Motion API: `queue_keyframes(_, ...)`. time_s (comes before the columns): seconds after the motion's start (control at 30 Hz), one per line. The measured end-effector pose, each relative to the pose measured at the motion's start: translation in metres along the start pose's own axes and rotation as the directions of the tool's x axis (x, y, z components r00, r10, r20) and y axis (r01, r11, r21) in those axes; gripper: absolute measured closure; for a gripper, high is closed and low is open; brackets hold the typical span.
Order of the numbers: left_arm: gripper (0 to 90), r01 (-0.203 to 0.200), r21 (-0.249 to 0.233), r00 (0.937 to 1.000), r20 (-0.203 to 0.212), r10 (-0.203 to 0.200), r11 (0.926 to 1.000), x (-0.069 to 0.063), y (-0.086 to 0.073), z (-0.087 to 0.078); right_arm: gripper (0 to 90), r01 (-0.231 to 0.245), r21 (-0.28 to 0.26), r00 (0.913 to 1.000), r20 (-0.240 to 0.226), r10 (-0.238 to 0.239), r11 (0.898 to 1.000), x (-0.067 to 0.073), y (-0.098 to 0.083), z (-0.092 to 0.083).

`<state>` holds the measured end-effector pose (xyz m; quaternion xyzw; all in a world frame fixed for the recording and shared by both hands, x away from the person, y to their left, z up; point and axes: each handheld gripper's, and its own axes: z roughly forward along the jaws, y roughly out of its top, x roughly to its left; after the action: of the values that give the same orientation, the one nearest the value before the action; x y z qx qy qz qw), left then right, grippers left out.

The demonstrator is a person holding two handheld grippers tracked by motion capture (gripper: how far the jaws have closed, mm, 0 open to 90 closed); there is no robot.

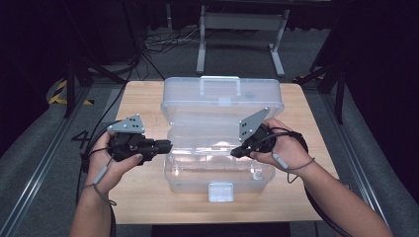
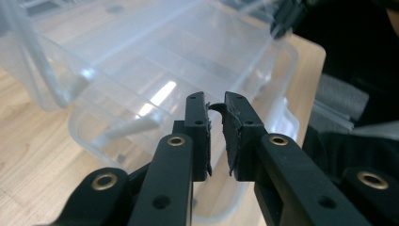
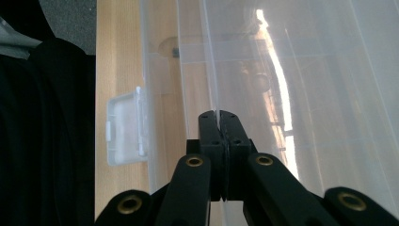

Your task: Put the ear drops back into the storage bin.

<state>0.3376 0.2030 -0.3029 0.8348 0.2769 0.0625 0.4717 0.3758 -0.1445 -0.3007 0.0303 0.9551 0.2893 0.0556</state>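
Clear plastic hinged storage box (image 1: 220, 143), lid raised, on pale wooden table (image 1: 143, 98); no legible writing. Right tool (image 1: 236, 151) clenched on box rim; left tool (image 1: 167, 145) narrowly parted, grasping nothing.

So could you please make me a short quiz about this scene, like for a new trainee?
1. True or false: the lid of the clear box is shut.
2. What does the clear box stand on? A) a wooden table B) a metal tray C) the floor
3. Which gripper has its jaws pressed fully together at the edge of the box?

Key:
1. False, the lid stands open at the back.
2. A
3. The right gripper.
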Motion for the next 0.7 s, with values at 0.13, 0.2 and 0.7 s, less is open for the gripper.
queue_keyframes(0.13, 82.2, 0.026, -0.071, 0.9993, -0.027, -0.028, 0.9972, 0.003, 0.001, -0.001, 89.7, -0.002, -0.006, 1.0000, 0.003, 0.002, 1.000, 0.001, -0.001, 0.000)
queue_keyframes(0.2, 82.3, 0.028, -0.081, 0.9989, -0.034, -0.031, 0.9963, 0.003, 0.001, -0.001, 89.7, -0.004, -0.007, 1.0000, 0.004, 0.004, 1.000, 0.001, -0.001, 0.000)
queue_keyframes(0.7, 85.0, 0.078, -0.197, 0.9873, -0.121, -0.103, 0.9774, 0.010, 0.009, 0.009, 89.6, -0.004, -0.010, 0.9999, 0.012, 0.004, 1.000, 0.005, -0.002, 0.002)
